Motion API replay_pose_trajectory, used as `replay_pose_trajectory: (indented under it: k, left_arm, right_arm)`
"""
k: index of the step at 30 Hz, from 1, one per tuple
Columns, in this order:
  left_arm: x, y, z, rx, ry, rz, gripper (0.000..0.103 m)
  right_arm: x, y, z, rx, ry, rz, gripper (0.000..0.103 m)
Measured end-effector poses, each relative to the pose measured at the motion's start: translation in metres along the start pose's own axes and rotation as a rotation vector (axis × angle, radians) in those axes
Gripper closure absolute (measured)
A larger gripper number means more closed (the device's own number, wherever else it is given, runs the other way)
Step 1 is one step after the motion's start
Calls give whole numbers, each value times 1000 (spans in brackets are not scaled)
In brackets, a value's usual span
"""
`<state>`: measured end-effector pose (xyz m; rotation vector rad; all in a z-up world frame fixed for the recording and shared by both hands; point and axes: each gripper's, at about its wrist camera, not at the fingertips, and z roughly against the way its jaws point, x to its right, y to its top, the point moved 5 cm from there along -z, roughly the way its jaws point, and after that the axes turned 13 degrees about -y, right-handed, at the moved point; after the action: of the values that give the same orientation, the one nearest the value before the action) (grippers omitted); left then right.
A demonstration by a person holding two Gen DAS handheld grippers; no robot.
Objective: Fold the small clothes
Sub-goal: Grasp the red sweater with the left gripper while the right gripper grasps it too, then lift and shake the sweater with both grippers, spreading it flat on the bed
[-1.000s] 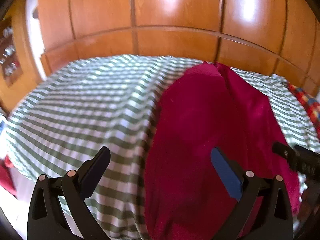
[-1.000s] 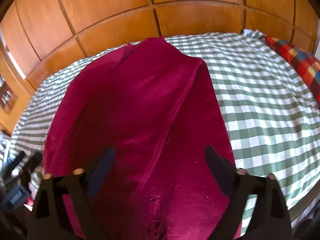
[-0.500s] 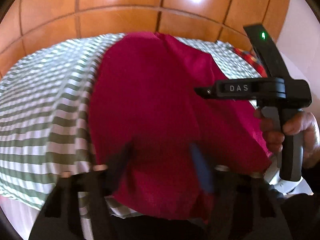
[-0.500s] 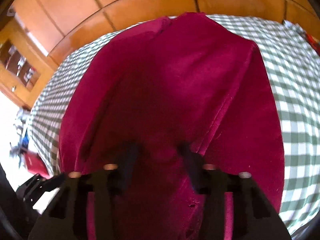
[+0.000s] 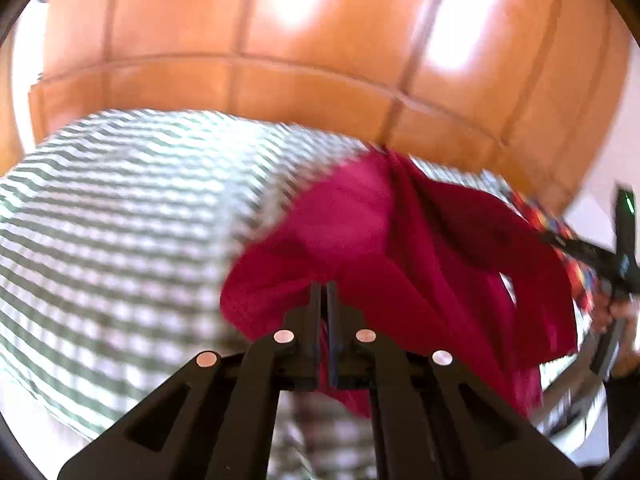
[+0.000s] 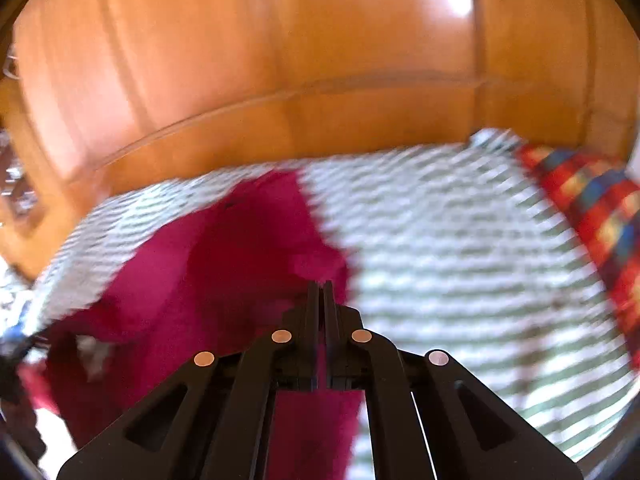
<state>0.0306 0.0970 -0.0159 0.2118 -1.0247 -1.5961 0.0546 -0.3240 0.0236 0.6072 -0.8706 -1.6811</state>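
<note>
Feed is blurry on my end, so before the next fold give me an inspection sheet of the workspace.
Surface: green-and-white checked bedcover, mostly bare.
Job's things: crimson fabric garment, near edge raised off the cover, bunched; far end resting on it.
Clutter: red, blue and yellow checked cloth at the cover's right edge.
Grippers: left gripper shut on the garment's near edge; right gripper likewise; both jaws have just been closing.
Cables: nothing seen.
Surroundings: glossy orange-brown wooden panelling behind the bed.

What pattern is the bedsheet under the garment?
The bedsheet has a green-and-white check, blurred here; it shows best in the right wrist view.
</note>
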Motion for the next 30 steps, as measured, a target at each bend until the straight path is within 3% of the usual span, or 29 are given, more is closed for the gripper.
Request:
replay_pose_trajectory:
  k: [6,9,12,13,14,15,16,18,22,24,26,30]
  left_arm:
    - [-62,94,6,149,205,37,102]
    - [-103,142,1,210,328,116,103]
    - [-133,174,-14,211,406,203,103]
    - [-136,178,-17,212,422,207,96]
    - [-136,180,-18,212,434,209,77]
    - [-134,179,-16,217,432,206,63]
    - [-131,175,-15,232,418,199,43]
    - [-119,163,-16,230,363,170,41]
    - [-80,97,-33,65,105,95,48]
    - [-57,54,-43,-34,-21,81,51]
    - [-35,6,-53,-128,-127,91,51]
    - [-12,-53,-68,-220,-202,128,49]
  right_arm:
    - [84,56,-66,22,-336,7,102]
    - [116,76,-103,-35,-410,-36,102]
    - [131,84,-123,-59,-415,-72,101]
    - [134,85,-125,-61,-421,-75,91]
    - [135,83,-122,-55,-420,-81,61]
    - [136,80,-116,-42,-416,-94,41]
    - [137,74,-105,-8,-405,-112,19]
    - [131,59,-93,-13,-351,-92,19]
    - [100,-6,-70,-146,-114,-47,19]
    - [75,-50,-59,-253,35,-26,21]
    - [47,-93,-47,-361,159,-4,31]
    - [2,-150,-26,-454,276,65,41]
